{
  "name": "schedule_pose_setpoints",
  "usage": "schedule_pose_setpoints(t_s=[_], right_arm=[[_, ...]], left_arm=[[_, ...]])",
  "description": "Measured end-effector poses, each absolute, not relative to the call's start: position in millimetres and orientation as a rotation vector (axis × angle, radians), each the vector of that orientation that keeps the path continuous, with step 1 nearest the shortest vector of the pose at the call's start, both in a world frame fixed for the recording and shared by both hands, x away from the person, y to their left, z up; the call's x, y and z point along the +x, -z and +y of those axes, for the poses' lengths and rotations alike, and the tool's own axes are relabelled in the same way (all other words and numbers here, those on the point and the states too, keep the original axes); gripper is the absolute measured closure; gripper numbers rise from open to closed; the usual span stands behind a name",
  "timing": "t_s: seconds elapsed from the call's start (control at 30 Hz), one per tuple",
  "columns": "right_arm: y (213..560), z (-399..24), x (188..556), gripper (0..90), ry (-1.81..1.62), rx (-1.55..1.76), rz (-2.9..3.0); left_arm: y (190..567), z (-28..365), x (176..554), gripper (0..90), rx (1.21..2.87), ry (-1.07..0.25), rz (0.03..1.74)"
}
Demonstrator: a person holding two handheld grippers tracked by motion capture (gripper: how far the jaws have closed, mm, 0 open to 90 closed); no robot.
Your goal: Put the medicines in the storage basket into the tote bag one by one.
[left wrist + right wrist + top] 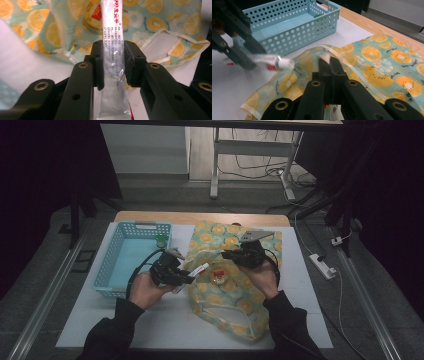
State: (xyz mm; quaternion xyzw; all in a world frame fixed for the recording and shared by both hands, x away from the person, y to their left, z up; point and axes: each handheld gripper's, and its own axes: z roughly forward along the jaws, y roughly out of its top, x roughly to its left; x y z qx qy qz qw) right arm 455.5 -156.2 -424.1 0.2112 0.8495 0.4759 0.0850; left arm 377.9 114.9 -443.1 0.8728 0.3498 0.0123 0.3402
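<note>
The left gripper pinches a glossy, soft white tube. The right gripper, pressed together, nips the fruit-print cloth bag. A perforated blue plastic basket sits at nine o'clock.

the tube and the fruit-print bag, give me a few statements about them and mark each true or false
1. The left tool is shut on the white tube. True.
2. The right tool stands open above the bag. False: its jaws are shut, pinching the rim of the fruit-print bag.
3. The blue basket sits to the left of the bag in the high view. True.
4. The tube lies in the basket. False: it is held in the left tool beside the bag's opening.
5. A small round tin lies at the bag's opening. True.
</note>
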Motion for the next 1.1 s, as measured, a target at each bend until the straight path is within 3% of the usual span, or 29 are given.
schedule_pose_setpoints(t_s=[0.6, 1.1], right_arm=[[422.0, -155.0, 453.7, 90.0, -1.426, 0.623, 2.524], [423.4, -152.7, 453.7, 90.0, -1.421, 0.618, 2.528]], left_arm=[[459.1, 66.1, 409.8, 71.3, 2.282, -0.015, 0.857], [471.3, 53.2, 432.4, 71.2, 2.265, -0.06, 0.879]])
